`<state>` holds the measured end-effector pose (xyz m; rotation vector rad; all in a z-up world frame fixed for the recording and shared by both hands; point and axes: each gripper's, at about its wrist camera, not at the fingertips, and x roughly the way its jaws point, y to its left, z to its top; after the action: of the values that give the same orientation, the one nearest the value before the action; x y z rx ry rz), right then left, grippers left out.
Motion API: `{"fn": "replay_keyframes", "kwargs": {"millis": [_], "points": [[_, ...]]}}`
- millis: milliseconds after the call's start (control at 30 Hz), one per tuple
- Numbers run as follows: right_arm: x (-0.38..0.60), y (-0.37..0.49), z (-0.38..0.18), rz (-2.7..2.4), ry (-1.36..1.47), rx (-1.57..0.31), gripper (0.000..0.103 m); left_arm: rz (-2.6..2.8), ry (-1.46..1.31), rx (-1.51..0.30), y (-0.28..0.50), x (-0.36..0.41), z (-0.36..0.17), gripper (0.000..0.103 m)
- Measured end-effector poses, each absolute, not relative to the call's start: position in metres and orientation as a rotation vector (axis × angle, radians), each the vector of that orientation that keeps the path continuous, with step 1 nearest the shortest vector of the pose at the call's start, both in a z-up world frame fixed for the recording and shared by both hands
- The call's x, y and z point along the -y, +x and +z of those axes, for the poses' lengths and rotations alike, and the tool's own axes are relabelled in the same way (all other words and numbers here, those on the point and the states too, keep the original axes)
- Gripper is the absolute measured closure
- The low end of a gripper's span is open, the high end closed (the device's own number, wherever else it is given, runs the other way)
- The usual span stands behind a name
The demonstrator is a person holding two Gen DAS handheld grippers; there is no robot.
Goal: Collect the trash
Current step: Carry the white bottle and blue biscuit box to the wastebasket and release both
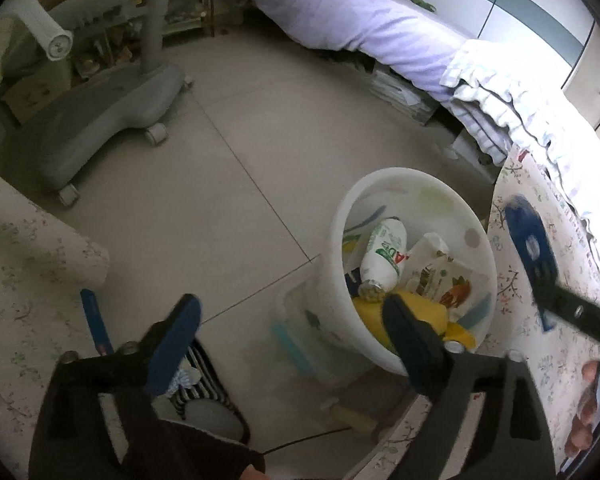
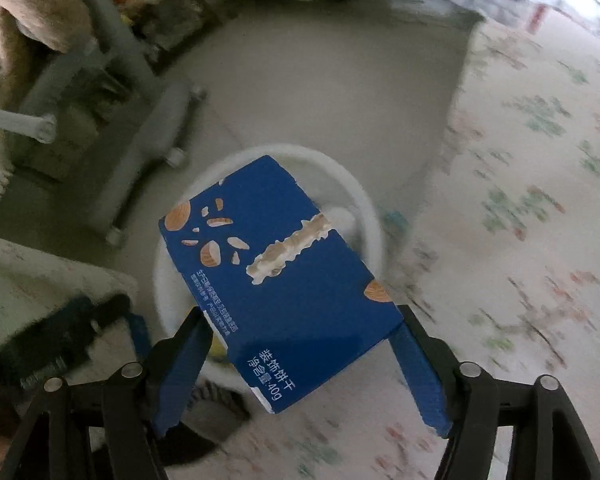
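Observation:
A white bin [image 1: 476,240] stands on the tiled floor beside a floral-covered surface. It holds a white bottle [image 1: 380,256], a printed packet [image 1: 444,280] and yellow scraps. My left gripper [image 1: 292,316] hangs wide open just in front of the bin, with nothing between its fingers. In the right wrist view my right gripper [image 2: 304,320] is shut on a blue biscuit box [image 2: 284,264], whose edges meet both pads near their tips. The box tilts above the bin [image 2: 364,196]. The same box [image 1: 528,240] shows blurred at the right of the left wrist view.
A grey wheeled chair base [image 1: 112,112] stands at the left, and a bed with a lavender cover [image 1: 360,28] lies at the back. The floral cloth [image 2: 540,200] fills the right side. A clear plastic container [image 1: 300,340] leans against the bin, with a striped item [image 1: 208,380] beside it.

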<state>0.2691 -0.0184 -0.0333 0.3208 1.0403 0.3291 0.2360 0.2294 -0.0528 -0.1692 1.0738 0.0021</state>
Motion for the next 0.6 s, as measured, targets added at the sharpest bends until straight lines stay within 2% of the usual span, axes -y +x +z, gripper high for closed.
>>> {"fn": "replay_keyframes", "kwargs": {"millis": [67, 600], "points": [[0.02, 0.268, -0.027, 0.329, 0.336, -1.002, 0.01, -0.001, -0.162, -1.061, 0.233, -0.229, -0.049, 0.0], [0.085, 0.181, -0.002, 0.175, 0.276, -1.005, 0.009, -0.065, -0.146, -1.028, 0.176, -0.163, -0.023, 0.0]]}}
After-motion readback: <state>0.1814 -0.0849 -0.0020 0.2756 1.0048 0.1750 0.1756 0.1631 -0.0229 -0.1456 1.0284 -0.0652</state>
